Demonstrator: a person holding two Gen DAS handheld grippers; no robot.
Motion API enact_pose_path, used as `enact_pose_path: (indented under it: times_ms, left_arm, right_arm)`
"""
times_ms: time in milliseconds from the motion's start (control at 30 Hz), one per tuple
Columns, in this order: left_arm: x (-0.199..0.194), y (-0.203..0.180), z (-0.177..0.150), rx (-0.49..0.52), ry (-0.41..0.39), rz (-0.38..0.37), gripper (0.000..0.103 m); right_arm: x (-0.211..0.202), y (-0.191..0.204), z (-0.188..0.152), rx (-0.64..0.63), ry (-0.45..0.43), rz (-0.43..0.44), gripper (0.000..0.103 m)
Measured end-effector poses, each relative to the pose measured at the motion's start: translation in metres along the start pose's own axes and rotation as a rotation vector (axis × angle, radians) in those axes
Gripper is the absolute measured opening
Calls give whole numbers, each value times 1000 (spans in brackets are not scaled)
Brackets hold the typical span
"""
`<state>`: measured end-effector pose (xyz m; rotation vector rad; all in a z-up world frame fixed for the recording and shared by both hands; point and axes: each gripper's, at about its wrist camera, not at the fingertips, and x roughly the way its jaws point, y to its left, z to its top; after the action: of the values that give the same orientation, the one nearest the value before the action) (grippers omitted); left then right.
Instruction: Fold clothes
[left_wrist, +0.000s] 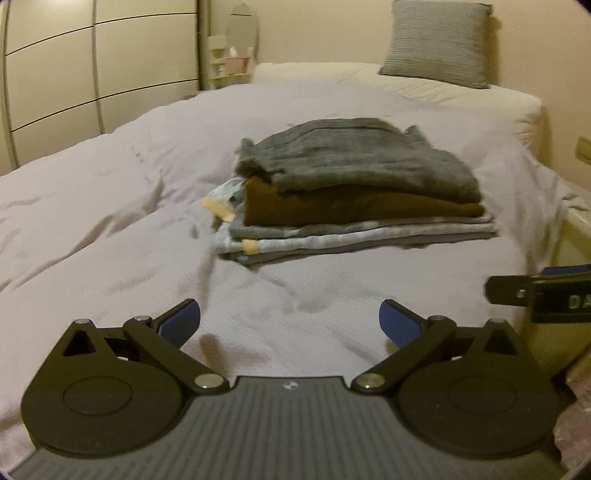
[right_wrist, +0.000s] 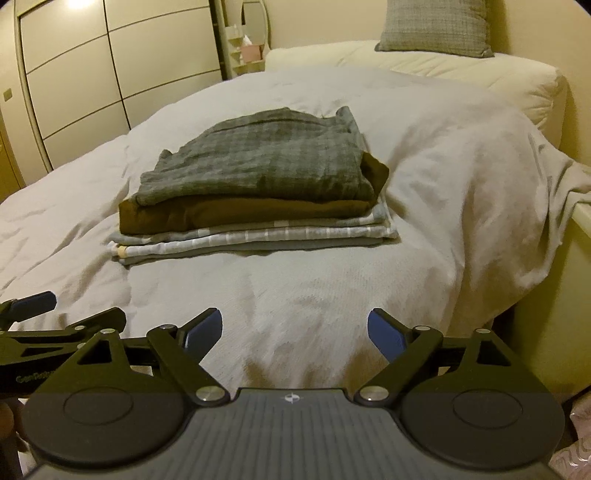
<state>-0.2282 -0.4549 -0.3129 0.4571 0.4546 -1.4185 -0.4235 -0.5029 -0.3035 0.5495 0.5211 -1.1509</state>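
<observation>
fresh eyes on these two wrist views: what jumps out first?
The stack of folded clothes in the middle of the bed, a grey checked garment on top of a brown one. Then the left gripper and right gripper, both open and empty over the near quilt. A grey pillow stands at the headboard.

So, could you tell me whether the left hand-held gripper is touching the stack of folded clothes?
Apart. In the left wrist view, the open left hand-held gripper has bare duvet between it and the stack of folded clothes.
</observation>
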Motion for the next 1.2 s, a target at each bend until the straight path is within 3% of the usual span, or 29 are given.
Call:
enact_pose_path:
  times_ms: [167, 300, 467, 700, 1200]
  left_arm:
    - [-15, -7, 1, 58, 6, -32, 101]
    - [-23, -4, -3, 14, 28, -29, 101]
    - [-35, -3, -6, -23, -10, -8, 102]
    - [-55, -11, -1, 12, -29, -19, 102]
    - [-70, -10, -5, -29, -14, -10, 102]
  right_arm:
    - [-13, 1, -3, 0, -6, -1, 88]
    - [-19, -1, -7, -6, -9, -21, 88]
    - [-27, 0, -8, -5, -8, -25, 88]
    - [-41, 6, -8, -11, -26, -19, 88]
    - [-62, 6, -7, 4, -43, -12, 88]
